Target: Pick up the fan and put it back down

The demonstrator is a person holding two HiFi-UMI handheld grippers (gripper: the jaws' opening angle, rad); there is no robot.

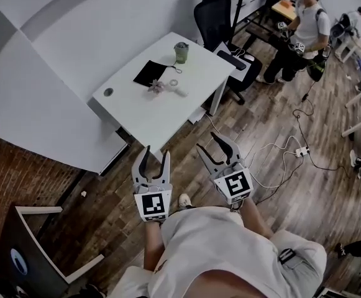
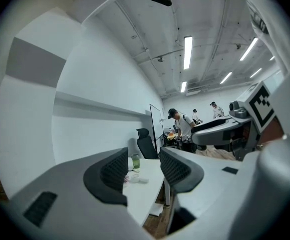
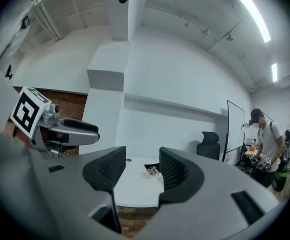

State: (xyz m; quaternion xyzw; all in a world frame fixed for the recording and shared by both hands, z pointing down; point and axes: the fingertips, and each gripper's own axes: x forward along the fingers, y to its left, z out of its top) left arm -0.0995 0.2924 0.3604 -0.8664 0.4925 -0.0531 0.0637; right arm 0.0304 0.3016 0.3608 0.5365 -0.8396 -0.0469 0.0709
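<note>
A small pinkish fan (image 1: 160,87) with a white handle lies on the white table (image 1: 137,117), near its middle. It also shows small and far off as the fan (image 2: 133,178) in the left gripper view and the fan (image 3: 153,171) in the right gripper view. My left gripper (image 1: 156,156) and right gripper (image 1: 216,146) hang side by side over the wooden floor, short of the table's near edge, both pointing level toward it. Both are shut, with nothing between the jaws. The left gripper (image 2: 144,166) and right gripper (image 3: 142,169) frame the table ahead.
On the table stand a green cup (image 1: 181,52) and a black mat (image 1: 150,73). A black office chair (image 1: 215,14) stands behind it. A person (image 1: 306,27) sits at the far right. Cables and a power strip (image 1: 301,151) lie on the floor to the right.
</note>
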